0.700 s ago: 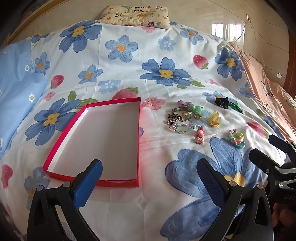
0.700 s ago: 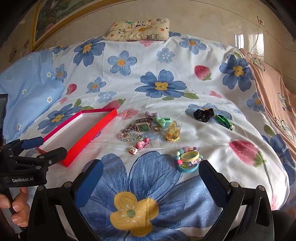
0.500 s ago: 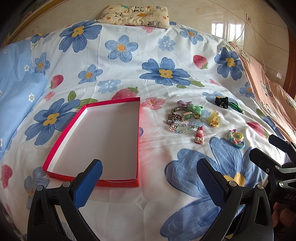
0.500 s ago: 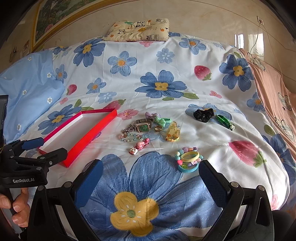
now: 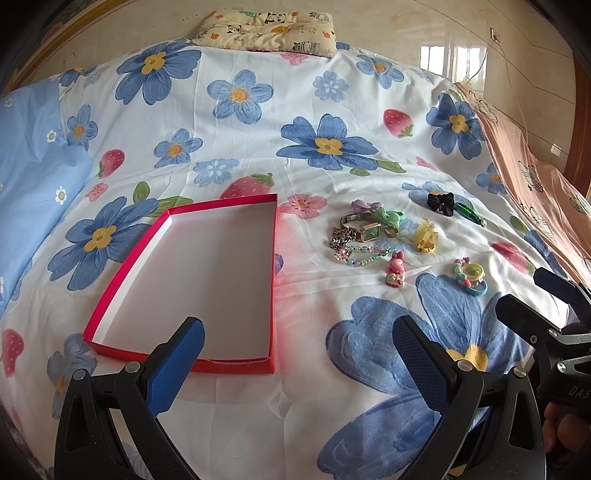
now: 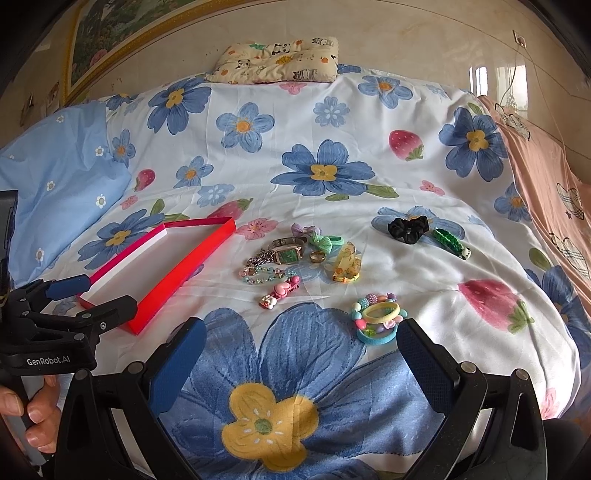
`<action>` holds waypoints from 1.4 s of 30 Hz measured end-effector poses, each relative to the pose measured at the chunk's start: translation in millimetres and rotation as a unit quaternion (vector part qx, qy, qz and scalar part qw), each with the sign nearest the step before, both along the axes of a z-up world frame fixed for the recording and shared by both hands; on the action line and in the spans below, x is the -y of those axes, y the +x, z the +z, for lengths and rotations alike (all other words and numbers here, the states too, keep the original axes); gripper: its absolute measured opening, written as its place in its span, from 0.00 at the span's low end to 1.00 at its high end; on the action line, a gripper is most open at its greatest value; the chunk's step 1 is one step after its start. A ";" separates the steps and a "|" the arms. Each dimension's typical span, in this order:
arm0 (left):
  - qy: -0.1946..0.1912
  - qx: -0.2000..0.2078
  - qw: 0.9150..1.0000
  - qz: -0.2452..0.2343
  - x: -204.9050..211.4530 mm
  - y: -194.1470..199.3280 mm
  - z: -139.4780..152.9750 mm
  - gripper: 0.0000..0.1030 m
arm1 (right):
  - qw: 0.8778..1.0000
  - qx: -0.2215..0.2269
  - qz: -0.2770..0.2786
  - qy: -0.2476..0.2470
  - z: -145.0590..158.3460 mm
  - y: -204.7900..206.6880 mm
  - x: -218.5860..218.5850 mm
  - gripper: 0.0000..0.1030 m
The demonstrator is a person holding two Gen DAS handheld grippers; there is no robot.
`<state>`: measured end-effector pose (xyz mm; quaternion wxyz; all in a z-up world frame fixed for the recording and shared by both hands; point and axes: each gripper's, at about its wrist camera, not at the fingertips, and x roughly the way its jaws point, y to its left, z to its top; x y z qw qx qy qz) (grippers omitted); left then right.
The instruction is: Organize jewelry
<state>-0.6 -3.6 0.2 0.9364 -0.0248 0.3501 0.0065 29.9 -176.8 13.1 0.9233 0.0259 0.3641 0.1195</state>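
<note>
An empty red box [image 5: 271,288] with a white inside lies on the flowered bed; it also shows in the right wrist view [image 6: 177,273]. Right of it lie a green-faced watch [image 6: 288,253], a bead bracelet [image 6: 264,275], a pink clip [image 6: 280,291], a yellow claw clip [image 6: 347,264], a gold ring [image 6: 317,256], a black scrunchie [image 6: 408,227], a green clip [image 6: 448,242] and stacked hair ties [image 6: 378,319]. My left gripper [image 5: 295,354] is open over the box's near edge. My right gripper [image 6: 299,350] is open, just short of the hair ties.
A blue pillow [image 5: 29,184] lies at the left. A patterned cushion [image 5: 266,27] sits at the bed's head by the wall. A peach blanket [image 6: 546,177] runs along the right side. Each gripper shows at the other view's edge.
Both grippers have crept slightly forward; the right one is a little closer to the hair ties. Nothing on the bed has moved.
</note>
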 end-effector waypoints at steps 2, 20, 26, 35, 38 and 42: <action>0.000 -0.001 1.000 0.000 1.7 0.0 -0.2 0.99 | 1.000 0.000 0.000 0.001 -0.2 -0.1 0.1 1.00; 0.031 -0.002 0.999 -0.017 3.6 39.3 -1.7 0.97 | 1.000 -0.020 -0.001 0.024 -7.6 17.1 12.3 1.00; 0.055 -0.029 0.998 -0.028 3.8 71.7 -2.1 0.87 | 0.999 -0.037 -0.006 0.038 -10.3 35.4 22.6 0.99; 0.053 -0.020 0.997 -0.055 15.2 113.1 3.7 0.80 | 0.995 -0.071 -0.015 0.063 -17.6 74.2 36.6 0.74; 0.044 -0.033 0.997 -0.059 16.2 126.7 -1.2 0.79 | 0.994 -0.084 -0.017 0.067 -23.0 87.6 38.1 0.70; 0.036 -0.055 0.996 -0.060 15.4 149.1 -9.8 0.77 | 0.993 -0.097 -0.016 0.067 -30.2 103.9 37.4 0.68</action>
